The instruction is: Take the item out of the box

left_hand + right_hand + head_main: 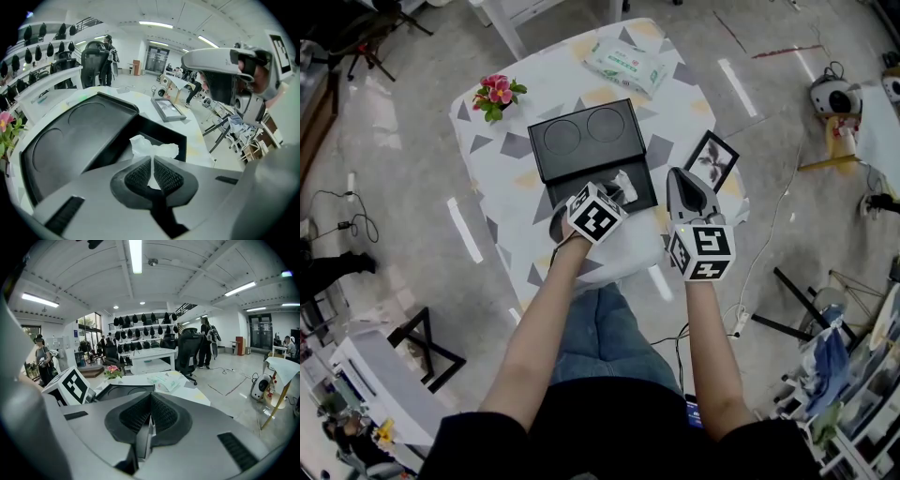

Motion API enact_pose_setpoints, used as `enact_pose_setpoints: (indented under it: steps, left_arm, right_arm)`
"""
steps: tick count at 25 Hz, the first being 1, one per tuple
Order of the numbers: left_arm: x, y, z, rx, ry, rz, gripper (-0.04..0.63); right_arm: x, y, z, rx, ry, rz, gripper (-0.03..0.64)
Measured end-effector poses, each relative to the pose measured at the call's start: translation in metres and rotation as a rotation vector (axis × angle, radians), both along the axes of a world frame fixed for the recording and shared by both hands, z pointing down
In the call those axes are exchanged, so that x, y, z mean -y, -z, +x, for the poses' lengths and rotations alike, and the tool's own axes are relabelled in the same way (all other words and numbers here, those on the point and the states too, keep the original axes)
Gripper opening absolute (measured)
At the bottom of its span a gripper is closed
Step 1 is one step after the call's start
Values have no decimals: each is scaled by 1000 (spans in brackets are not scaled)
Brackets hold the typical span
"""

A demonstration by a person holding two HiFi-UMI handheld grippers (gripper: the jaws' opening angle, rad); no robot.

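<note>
Leans over the table (492, 155), reaching forward with both bare forearms. Angles the left forearm inward, bringing the left gripper (152, 161) down over the near end of the box (183, 140). Pinches the paper (153, 146) with jaws closed tight on it. Shows a white crumpled tuft above the pads (139, 174), inside the open black tray. Rests the flat black lid (70, 136), marked by two round recesses, against the tray's far side.

Holds the right forearm straighter, placing the right gripper (150, 398) just right of the box. Hovers it over the table's near right corner, close to the frame (711, 159), jaws pressed together, pad against pad, gripping nothing.

Carries a marker cube (596, 214) on each gripper, printed in bold black-and-white squares. Shows green print on the wipes pack (626, 61) at the table's far edge, too small to read. Sets pink flowers (497, 94) at the far left corner, well apart from the box.
</note>
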State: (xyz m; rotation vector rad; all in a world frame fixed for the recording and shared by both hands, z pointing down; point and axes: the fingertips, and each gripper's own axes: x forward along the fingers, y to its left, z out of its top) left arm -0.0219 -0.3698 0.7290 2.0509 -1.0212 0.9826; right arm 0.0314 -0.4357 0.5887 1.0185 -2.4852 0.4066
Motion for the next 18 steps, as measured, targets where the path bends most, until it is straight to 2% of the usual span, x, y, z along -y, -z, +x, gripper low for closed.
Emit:
enact_pose_setpoints:
  steps: [4, 8, 18]
  left_arm:
    - [4, 30, -2, -11, 22, 68, 29]
    - [10, 74, -11, -12, 60, 176, 31]
    - [15, 223, -51, -17, 230, 553, 31]
  right_arm:
    - [-3, 8, 3, 11, -13, 10, 3]
    - [-8, 23, 6, 26, -30, 35, 3]
    - [-34, 95, 20, 107, -80, 156, 3]
